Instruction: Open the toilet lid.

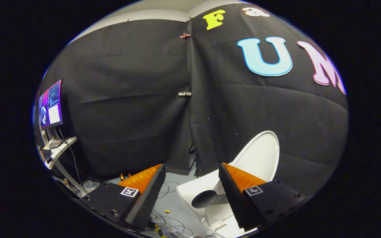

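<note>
Toilet lid [260,155]: stands raised against the booth wall, beyond the right finger. Rigid, smooth, light plastic by the look; best taken at its free rim. Gripper [192,172]: jaws spread wide, holding nothing.

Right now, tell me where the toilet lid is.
In the gripper view, the toilet lid stands raised against the black cloth wall, beyond the open gripper.

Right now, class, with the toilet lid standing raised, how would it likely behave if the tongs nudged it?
The toilet lid looks like a stiff, smooth shell, so it would probably swing as one piece, not bend. Raised against the cloth wall, it may drop forward. The open tongs could slip on it.
</note>
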`<state>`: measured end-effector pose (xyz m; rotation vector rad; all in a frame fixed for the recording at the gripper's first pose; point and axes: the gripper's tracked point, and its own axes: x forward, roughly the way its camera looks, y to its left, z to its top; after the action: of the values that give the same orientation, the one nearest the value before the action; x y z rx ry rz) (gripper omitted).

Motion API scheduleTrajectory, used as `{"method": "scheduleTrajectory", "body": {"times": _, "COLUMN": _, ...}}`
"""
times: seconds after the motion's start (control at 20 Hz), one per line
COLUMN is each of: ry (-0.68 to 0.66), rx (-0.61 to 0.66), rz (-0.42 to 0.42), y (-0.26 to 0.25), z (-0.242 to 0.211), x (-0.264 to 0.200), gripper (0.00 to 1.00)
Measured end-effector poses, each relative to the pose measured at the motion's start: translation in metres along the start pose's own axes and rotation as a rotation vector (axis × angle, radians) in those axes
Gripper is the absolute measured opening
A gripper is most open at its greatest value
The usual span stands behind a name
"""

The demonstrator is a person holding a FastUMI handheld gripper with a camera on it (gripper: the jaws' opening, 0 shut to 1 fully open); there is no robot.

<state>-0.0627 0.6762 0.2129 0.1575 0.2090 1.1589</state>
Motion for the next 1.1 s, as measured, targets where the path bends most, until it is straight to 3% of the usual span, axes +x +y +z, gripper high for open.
{"method": "scheduleTrajectory", "body": {"times": 0.25, "ry": -0.163, "rx": -0.023, "rz": -0.066, "y": -0.032, "z": 0.044, "x": -0.036, "gripper": 0.99}}
{"method": "scheduleTrajectory", "body": {"times": 0.45, "ry": -0.205, "rx": -0.033, "rz": -0.153, "y": -0.077, "z": 0.051, "x": -0.081, "gripper": 0.99}}
{"method": "scheduleTrajectory", "body": {"times": 0.75, "ry": -0.216, "rx": -0.091, "rz": -0.300, "y": -0.155, "z": 0.027, "x": -0.172, "gripper": 0.99}}
{"method": "scheduleTrajectory", "body": {"times": 1.1, "ry": -0.282, "rx": -0.175, "rz": -0.532, "y": -0.246, "z": -0.018, "x": -0.319, "gripper": 0.99}}
